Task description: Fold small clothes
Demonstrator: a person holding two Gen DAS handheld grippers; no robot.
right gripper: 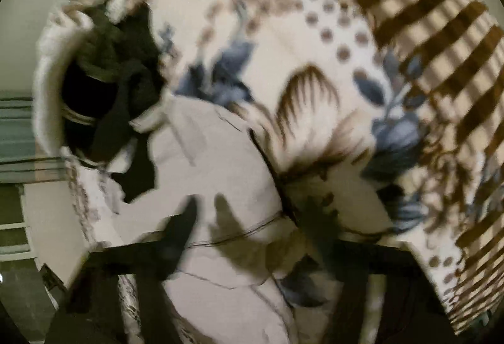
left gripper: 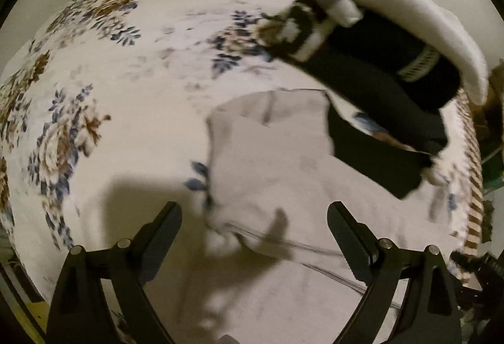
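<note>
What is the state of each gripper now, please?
Left gripper: open, holding nothing, above the pale garment.
Right gripper: open and empty as far as the blur allows, over the same garment.

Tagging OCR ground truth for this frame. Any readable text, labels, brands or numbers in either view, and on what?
None readable in either view.
Pale garment: no print or tag visible.
Dark clothes: woven stripes only, no letters.
Floral blanket: pattern only.
White basket: no label seen.
Right wrist view: too motion-blurred to show small text.
</note>
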